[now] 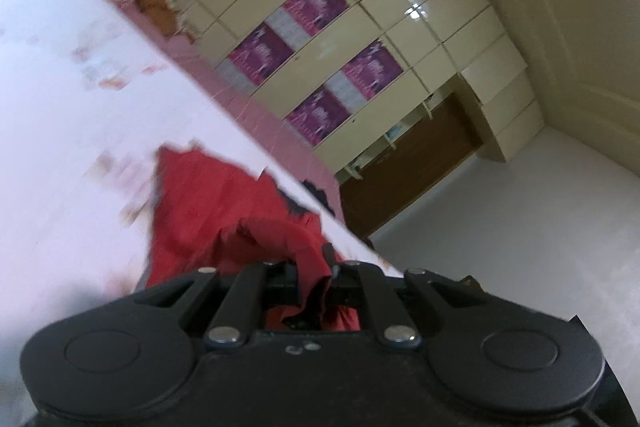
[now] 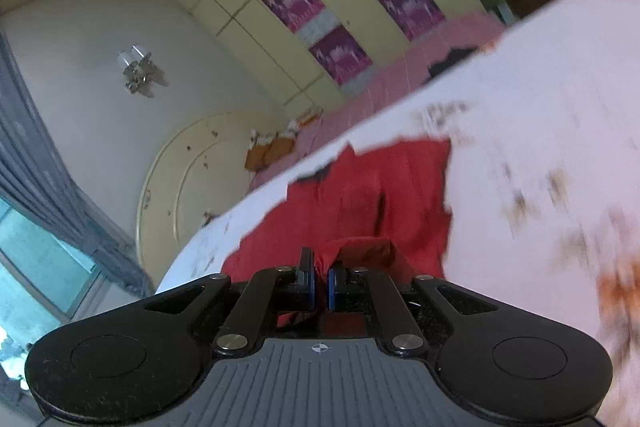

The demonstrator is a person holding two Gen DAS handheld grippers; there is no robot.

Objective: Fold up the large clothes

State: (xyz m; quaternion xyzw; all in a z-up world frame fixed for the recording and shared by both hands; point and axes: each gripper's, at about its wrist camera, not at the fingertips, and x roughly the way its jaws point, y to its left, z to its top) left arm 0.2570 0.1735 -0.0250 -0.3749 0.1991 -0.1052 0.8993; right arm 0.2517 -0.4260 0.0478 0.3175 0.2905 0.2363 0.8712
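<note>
A red garment (image 1: 208, 203) lies on a white sheet with small printed patterns (image 1: 60, 147). My left gripper (image 1: 314, 267) is shut on a bunched edge of the red garment, and cloth hangs down between its fingers. In the right wrist view the red garment (image 2: 360, 187) lies spread on the same sheet (image 2: 540, 107). My right gripper (image 2: 320, 279) is shut on a raised fold of the garment; its blue pads (image 2: 332, 287) pinch the cloth. Both views are tilted and motion-blurred.
A pink bedspread (image 1: 248, 107) lies beyond the sheet. A cream wardrobe with purple posters (image 1: 320, 67) stands behind it. A dark item (image 2: 452, 63) lies on the pink bedspread. A rounded headboard (image 2: 180, 179), a grey curtain (image 2: 48, 187) and a window are at the left.
</note>
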